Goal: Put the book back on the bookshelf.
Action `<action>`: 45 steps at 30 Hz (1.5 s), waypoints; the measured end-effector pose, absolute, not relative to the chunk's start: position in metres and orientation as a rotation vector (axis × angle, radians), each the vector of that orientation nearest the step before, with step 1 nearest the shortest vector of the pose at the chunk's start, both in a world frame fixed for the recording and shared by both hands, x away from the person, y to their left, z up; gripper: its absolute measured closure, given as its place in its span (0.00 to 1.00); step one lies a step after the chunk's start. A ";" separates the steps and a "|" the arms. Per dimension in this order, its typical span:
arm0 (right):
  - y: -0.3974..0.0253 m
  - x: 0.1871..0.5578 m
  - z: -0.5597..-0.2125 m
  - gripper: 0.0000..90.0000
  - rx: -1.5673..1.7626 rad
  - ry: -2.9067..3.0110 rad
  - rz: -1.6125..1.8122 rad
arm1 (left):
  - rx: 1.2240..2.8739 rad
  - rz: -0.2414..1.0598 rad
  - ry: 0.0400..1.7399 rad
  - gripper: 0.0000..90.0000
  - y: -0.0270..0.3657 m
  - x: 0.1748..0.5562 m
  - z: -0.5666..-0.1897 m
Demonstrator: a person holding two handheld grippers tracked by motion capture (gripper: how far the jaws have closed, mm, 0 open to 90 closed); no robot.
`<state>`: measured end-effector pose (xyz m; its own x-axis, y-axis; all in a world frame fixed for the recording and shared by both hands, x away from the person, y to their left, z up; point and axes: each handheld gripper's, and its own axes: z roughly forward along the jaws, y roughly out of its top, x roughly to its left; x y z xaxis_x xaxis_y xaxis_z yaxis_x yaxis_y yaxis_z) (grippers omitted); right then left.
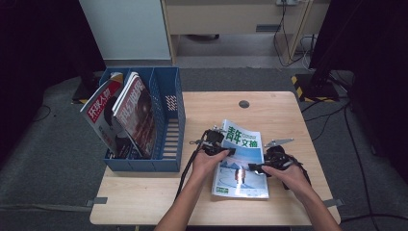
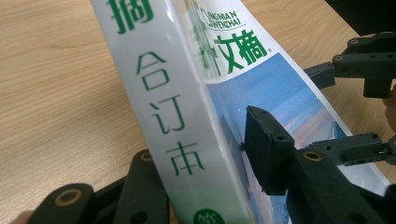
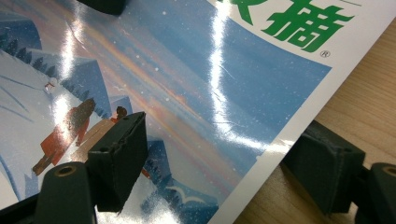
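Grippers: two, left gripper, right gripper. Magazines: three; one thick magazine on wooden table, two upright magazines in one blue file rack

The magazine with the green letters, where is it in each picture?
High view: the magazine lies on the table, right of centre, between both grippers.
Left gripper view: its white spine and cover run up the middle, jaws either side.
Right gripper view: its snowy cover spreads across the upper left.
Shared landmark: the green title letters.
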<state>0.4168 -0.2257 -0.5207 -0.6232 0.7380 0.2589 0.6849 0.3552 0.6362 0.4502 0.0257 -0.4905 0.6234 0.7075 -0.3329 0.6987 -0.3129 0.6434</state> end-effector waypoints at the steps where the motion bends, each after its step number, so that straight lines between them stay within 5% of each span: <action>1: -0.225 0.417 -0.521 0.26 1.327 2.528 1.132 | 2.052 0.020 1.104 0.69 0.025 0.449 -0.490; 28: -0.236 0.411 -0.507 0.30 1.197 2.473 1.182 | 1.941 0.218 0.851 0.80 0.023 0.417 -0.456; 45: -0.245 0.433 -0.520 0.13 1.255 2.444 1.335 | 1.940 0.222 0.808 0.81 0.019 0.412 -0.453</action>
<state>0.4326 -0.2447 -0.5202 -0.6589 0.6946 0.2887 0.6183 0.2816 0.7337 0.4121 0.0192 -0.4526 0.7616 0.6222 -0.1813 0.4420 -0.2942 0.8474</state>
